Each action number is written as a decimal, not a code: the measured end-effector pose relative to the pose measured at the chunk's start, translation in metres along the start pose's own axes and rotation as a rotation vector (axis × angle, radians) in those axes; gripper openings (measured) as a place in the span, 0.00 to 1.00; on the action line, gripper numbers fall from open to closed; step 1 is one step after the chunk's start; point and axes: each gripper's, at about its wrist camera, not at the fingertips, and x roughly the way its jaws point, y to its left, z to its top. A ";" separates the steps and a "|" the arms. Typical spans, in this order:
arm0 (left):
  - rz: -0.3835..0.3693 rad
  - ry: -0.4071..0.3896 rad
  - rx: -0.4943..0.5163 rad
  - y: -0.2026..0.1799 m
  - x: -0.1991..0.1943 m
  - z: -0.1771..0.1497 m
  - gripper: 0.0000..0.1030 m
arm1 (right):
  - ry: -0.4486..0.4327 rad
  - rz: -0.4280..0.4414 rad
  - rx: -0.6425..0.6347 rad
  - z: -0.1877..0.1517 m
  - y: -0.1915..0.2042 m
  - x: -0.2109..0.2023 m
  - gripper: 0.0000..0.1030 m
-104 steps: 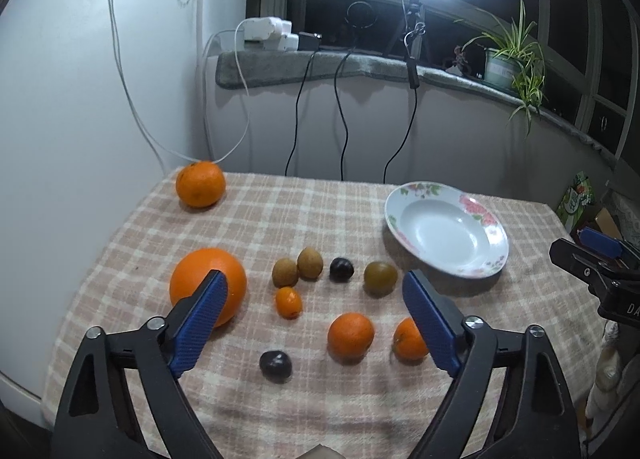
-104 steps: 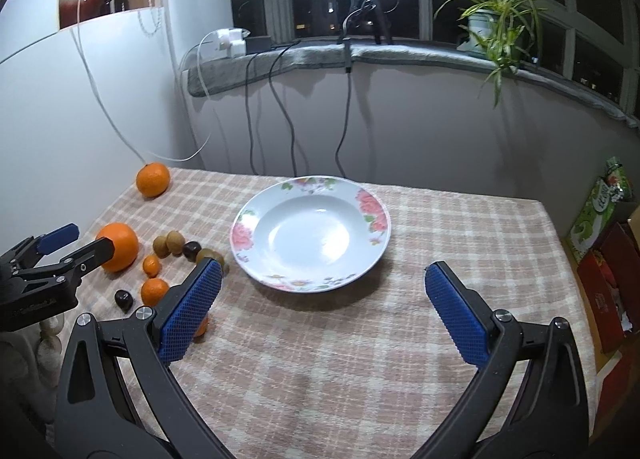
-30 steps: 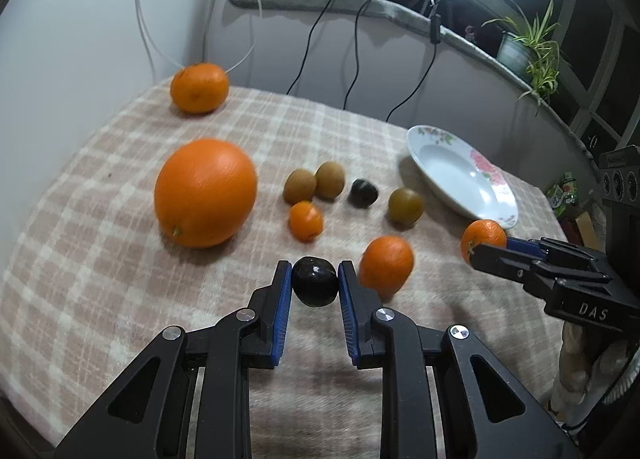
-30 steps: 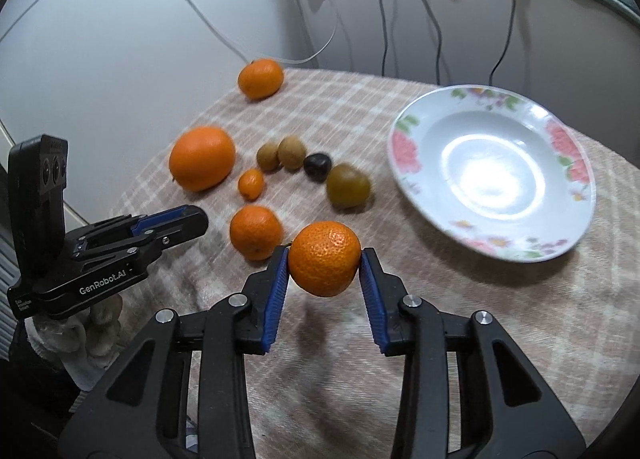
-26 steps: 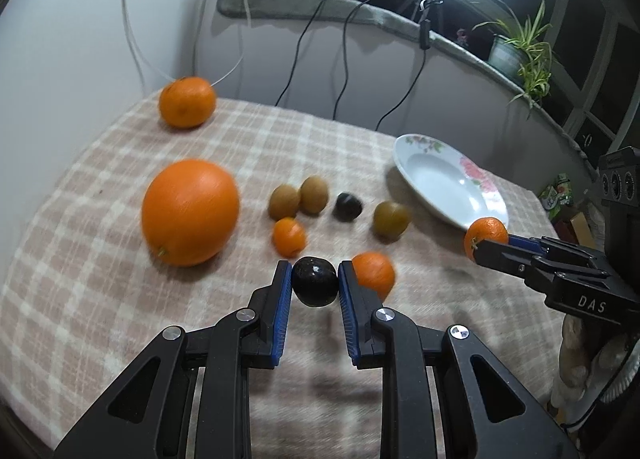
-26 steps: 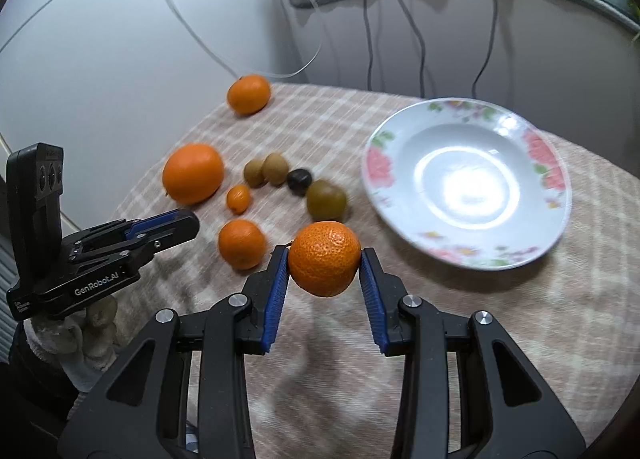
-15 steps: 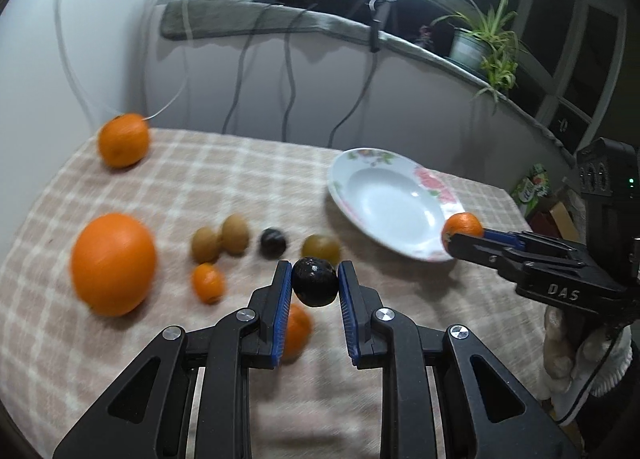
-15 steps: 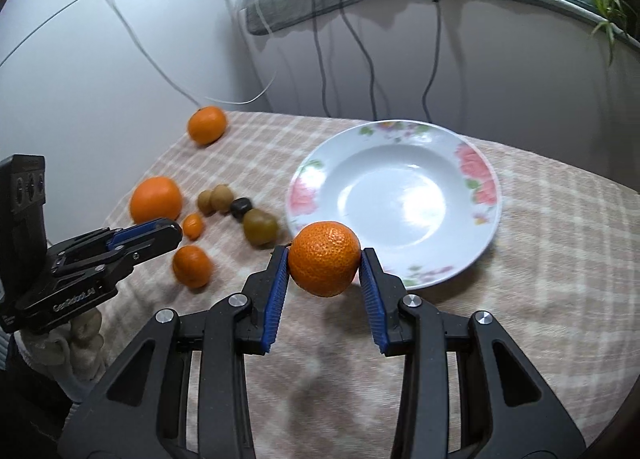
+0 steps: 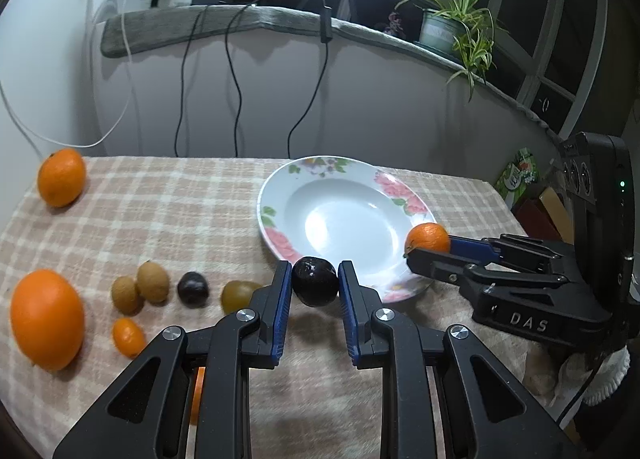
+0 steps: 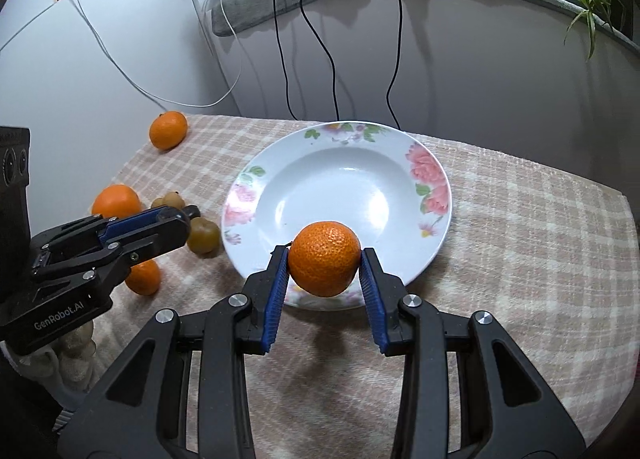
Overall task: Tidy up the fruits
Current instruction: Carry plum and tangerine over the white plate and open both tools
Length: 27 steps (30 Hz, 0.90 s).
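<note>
My left gripper (image 9: 314,286) is shut on a dark plum (image 9: 315,286) and holds it above the cloth, just short of the near rim of the flowered white plate (image 9: 340,185). My right gripper (image 10: 324,263) is shut on a tangerine (image 10: 324,258) and holds it over the plate's near rim (image 10: 248,259). In the left wrist view the right gripper (image 9: 426,243) comes in from the right with the tangerine (image 9: 427,237) at the plate's right edge. In the right wrist view the left gripper (image 10: 176,219) shows at the left; its plum is hidden.
On the checked cloth (image 9: 180,211) left of the plate lie a big orange (image 9: 46,319), a far orange (image 9: 61,177), two brown kiwis (image 9: 140,291), a second dark plum (image 9: 193,289), a green-brown fruit (image 9: 236,295) and a small kumquat (image 9: 128,336). Another orange (image 10: 143,277) lies under the left gripper. Cables hang down the back wall.
Both grippers have carried their fruit rightward and toward the plate. The plum was over the loose fruit and is now at the plate's near rim; the tangerine now hangs over the plate's rim.
</note>
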 end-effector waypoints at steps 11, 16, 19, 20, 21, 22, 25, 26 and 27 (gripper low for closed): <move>0.016 0.033 0.017 -0.007 0.020 0.002 0.21 | 0.015 -0.019 -0.008 0.002 -0.007 0.011 0.37; 0.014 0.046 0.023 -0.009 0.025 0.003 0.21 | 0.017 -0.025 -0.018 0.002 -0.008 0.012 0.37; 0.017 0.046 0.032 -0.011 0.025 0.003 0.22 | 0.017 -0.032 -0.020 0.003 -0.008 0.013 0.37; 0.017 0.046 0.035 -0.011 0.025 0.004 0.22 | 0.015 -0.034 -0.020 0.003 -0.008 0.012 0.37; 0.018 0.046 0.038 -0.012 0.025 0.004 0.22 | 0.014 -0.037 -0.021 0.003 -0.008 0.012 0.39; 0.020 0.045 0.043 -0.013 0.025 0.004 0.22 | 0.009 -0.040 -0.022 0.003 -0.008 0.011 0.42; 0.027 0.036 0.045 -0.012 0.022 0.004 0.30 | -0.018 -0.053 -0.027 0.004 -0.006 0.005 0.61; 0.029 0.034 0.045 -0.012 0.022 0.005 0.31 | -0.023 -0.056 -0.028 0.005 -0.006 0.004 0.62; 0.030 0.032 0.045 -0.012 0.021 0.005 0.31 | -0.026 -0.059 -0.028 0.006 -0.006 0.003 0.62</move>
